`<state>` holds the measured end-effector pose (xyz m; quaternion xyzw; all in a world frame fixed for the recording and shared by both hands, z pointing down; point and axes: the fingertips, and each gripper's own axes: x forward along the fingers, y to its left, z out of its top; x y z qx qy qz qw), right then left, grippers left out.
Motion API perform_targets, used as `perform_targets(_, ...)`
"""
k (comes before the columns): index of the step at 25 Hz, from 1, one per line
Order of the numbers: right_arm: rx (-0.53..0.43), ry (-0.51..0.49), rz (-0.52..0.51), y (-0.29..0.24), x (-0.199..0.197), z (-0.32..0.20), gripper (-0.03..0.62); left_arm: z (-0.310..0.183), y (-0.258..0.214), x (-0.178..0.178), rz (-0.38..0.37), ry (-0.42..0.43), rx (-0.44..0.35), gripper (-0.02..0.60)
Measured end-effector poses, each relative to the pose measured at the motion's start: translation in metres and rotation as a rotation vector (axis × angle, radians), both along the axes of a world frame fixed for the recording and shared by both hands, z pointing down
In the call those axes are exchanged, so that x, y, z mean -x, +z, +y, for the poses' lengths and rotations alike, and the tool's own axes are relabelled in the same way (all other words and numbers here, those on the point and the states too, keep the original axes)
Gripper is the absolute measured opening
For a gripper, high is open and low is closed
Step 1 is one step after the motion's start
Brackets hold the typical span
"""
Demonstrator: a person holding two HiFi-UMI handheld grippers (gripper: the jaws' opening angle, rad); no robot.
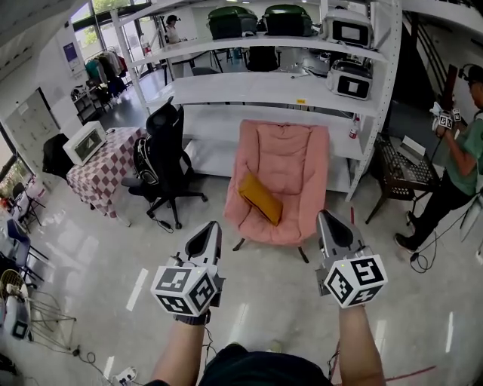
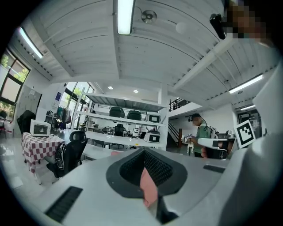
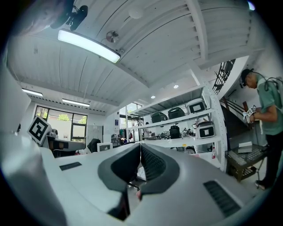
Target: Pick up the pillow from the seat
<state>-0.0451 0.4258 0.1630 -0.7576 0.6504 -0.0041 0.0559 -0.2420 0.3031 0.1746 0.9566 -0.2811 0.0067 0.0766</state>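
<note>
A: Open workshop, pale glossy floor [image 1: 98, 256], white shelving rack [image 1: 256, 89] across the back. What's ahead of you?

B: A pink armchair [image 1: 290, 154] stands in front of the rack, straight ahead of you. The pillow [image 1: 261, 198] is mustard yellow and lies at a slant on the left part of its seat.

A: Pillow versus your grippers?

B: Well apart. Your left gripper [image 1: 213, 226] and right gripper [image 1: 323, 217] hang over bare floor short of the chair, tips pointing toward it. The pillow sits beyond them and between their lines. No contact.

A: Jaws?

B: Both pairs are closed together with nothing clamped. The left gripper view shows only a sliver of the chair's pink past the closed tips. The right gripper view shows the rack beyond.

A: What's on the rack?

B: The top shelf holds two dark green cases [image 1: 232, 21] and a white box with a dark front [image 1: 347, 30]. A second box like it [image 1: 349, 79] sits one shelf lower. A small bottle [image 1: 354, 127] stands lower still, by the right upright.

A: Anything else around you?

B: There's a black office chair [image 1: 162, 154] left of the armchair. Further left, a checked table [image 1: 106, 173] carries a white device [image 1: 84, 142] with a dark screen. A person in a green shirt [image 1: 460, 162] stands at far right.
</note>
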Motion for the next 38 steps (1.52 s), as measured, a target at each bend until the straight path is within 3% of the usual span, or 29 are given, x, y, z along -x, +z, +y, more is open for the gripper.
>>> perform_targets(10,0.009,0.020,-0.016,0.012,-0.038,0.003,0.003,-0.005,0.012,-0.039,-0.015,0.009,0.010,0.006)
perform_targets(17,0.032,0.030,-0.019,0.024,-0.061,-0.029,0.003,-0.039,0.028,-0.065,-0.020,0.022,0.031,0.006)
perform_targets(38,0.166,0.000,-0.051,0.092,-0.111,-0.284,0.004,-0.276,0.110,-0.136,-0.075,0.025,0.132,0.006)
